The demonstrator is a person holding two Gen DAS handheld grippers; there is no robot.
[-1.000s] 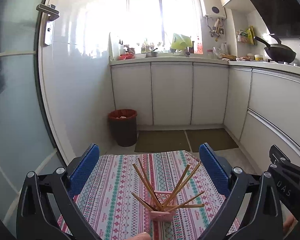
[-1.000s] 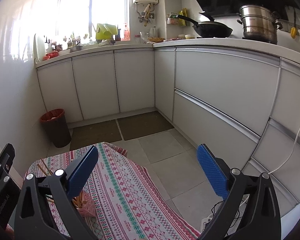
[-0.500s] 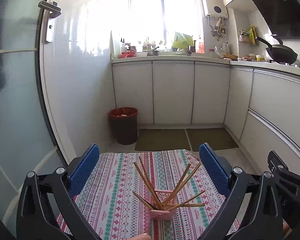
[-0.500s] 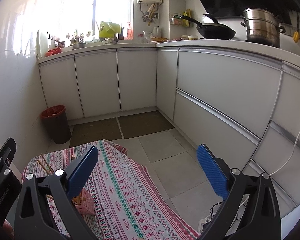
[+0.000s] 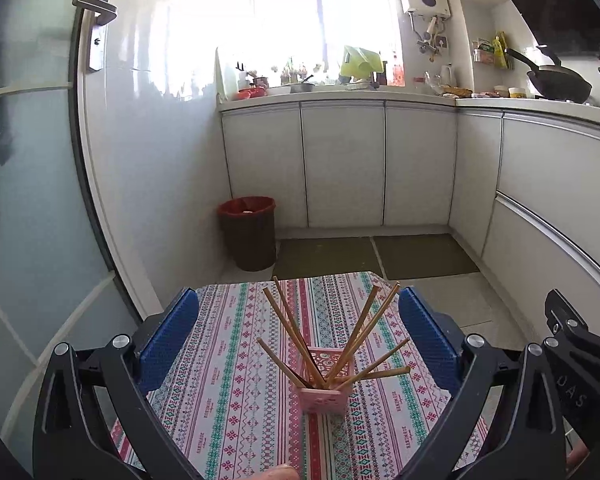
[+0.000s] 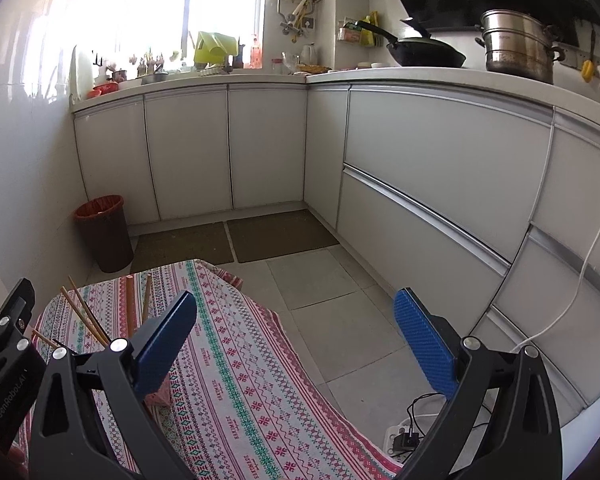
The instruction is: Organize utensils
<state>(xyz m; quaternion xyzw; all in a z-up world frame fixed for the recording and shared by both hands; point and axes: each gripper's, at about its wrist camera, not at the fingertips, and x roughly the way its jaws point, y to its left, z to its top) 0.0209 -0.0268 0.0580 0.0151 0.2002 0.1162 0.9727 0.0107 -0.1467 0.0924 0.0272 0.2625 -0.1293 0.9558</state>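
Note:
A small pink holder [image 5: 324,394] stands on the patterned tablecloth [image 5: 228,380], with several wooden chopsticks [image 5: 340,344] fanned out in it. My left gripper [image 5: 300,334] is open above and behind the holder, its blue pads on either side, touching nothing. In the right wrist view the chopsticks [image 6: 130,312] show at the left, mostly hidden behind the left pad. My right gripper [image 6: 296,340] is open and empty, out over the cloth's right edge and the floor. The other gripper's black body [image 6: 4,364] shows at the far left.
A red-lined bin [image 5: 248,232] stands by the white cabinets [image 5: 340,164]. Floor mats [image 5: 372,256] lie beyond the table. A power strip with cables [image 6: 404,436] lies on the tiled floor at the right. A wok [image 6: 424,54] and steamer pot [image 6: 518,46] stand on the counter.
Both views have tilted slightly upward and back; the holder and chopsticks sit a bit higher in the left wrist view. Both grippers stay open.

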